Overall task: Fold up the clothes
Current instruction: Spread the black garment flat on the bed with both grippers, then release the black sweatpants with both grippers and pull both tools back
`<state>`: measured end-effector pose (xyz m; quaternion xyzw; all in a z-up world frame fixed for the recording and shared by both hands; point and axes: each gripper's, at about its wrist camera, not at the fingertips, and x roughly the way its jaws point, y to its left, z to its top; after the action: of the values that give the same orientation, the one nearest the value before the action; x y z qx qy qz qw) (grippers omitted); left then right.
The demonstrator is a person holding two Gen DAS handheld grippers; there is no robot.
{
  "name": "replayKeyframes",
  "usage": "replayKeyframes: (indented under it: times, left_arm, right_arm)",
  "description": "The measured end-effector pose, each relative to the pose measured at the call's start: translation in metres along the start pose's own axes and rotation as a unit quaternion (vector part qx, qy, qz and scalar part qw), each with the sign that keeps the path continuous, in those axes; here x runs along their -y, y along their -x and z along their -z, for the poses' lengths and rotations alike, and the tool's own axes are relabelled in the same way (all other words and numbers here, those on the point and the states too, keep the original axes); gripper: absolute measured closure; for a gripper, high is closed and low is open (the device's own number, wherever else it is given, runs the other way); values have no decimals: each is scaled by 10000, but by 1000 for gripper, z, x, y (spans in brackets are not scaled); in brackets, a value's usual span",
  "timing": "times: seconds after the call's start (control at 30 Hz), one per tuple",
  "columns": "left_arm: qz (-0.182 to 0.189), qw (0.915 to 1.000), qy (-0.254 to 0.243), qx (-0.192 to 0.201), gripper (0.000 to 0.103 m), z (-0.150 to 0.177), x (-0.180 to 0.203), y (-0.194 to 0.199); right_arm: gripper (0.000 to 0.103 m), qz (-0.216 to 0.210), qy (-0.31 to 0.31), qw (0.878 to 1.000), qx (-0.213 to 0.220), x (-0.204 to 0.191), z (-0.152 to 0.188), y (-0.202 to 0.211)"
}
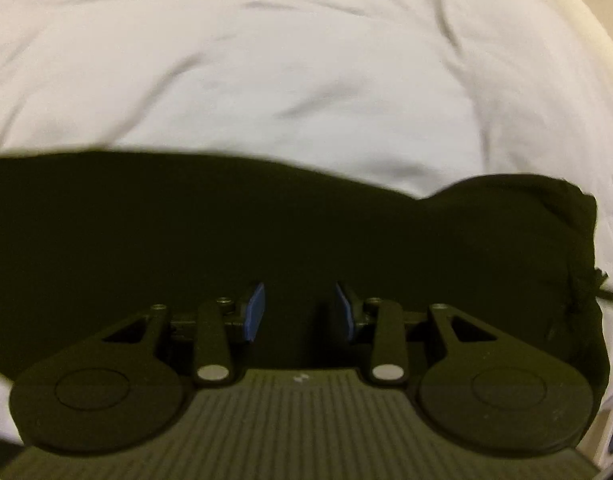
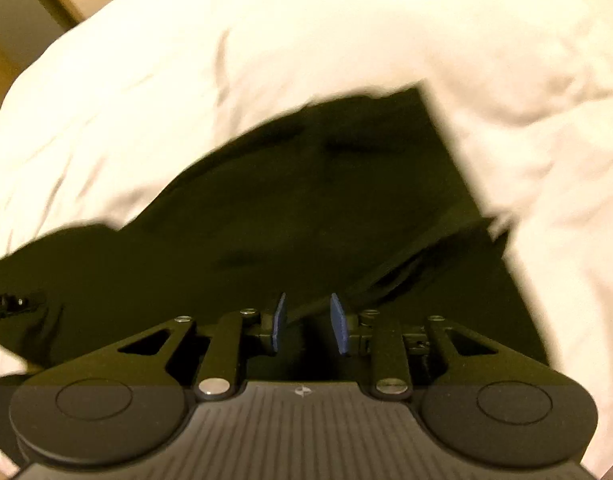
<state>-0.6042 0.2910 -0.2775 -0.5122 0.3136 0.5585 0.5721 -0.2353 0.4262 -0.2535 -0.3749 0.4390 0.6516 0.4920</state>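
Note:
A black garment (image 1: 226,232) lies spread on a white bed sheet (image 1: 266,60). In the left wrist view it fills the lower half, with a bunched end (image 1: 546,216) at the right. My left gripper (image 1: 300,312) hovers over the cloth, its blue pads (image 1: 255,312) apart and nothing between them. In the right wrist view the same black garment (image 2: 306,200) shows a straight edge on the right and a fold ridge (image 2: 406,260) running diagonally. My right gripper (image 2: 308,324) is over it, open, blue pads (image 2: 338,324) apart with only dark cloth showing beneath the gap.
White bedding (image 2: 386,32) surrounds the garment on all sides, rumpled at the right (image 2: 566,140). A door and wall (image 2: 34,8) show at the upper left of the right wrist view. The other gripper's tip (image 2: 10,304) appears at the left edge.

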Motion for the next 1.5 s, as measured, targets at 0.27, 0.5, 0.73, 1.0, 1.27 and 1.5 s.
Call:
replayKeyframes:
  times: [0.27,0.5,0.73,1.0,1.27,1.5]
  left_arm:
    - [-218,9997,-54,-15,62,-19,17,-16]
    - [-407,9991,-69,-6,62,-32,11,-21]
    - [-512,9986,-117,23,62,-39,1,-22]
    - [-598,9978,-81,287,62,-30,-16,-14]
    - [-966,9949,-105,276,59,-24,-32,-13]
    - [-999,9946,21,278,59,-7,-40,6]
  right_arm:
    - [52,63,84,9983,568,39,-58,-27]
    - [75,-977,448,9939,242,74,-49,-31]
    - [83,-1341,299,9905,57,95,-65,-43]
    - [99,-701,-454,9929,846,111,-50,-18]
    - [71,-523,-906,9849,1381,118,-51,8]
    - [29,596,-446,9942,773,113,-46,32]
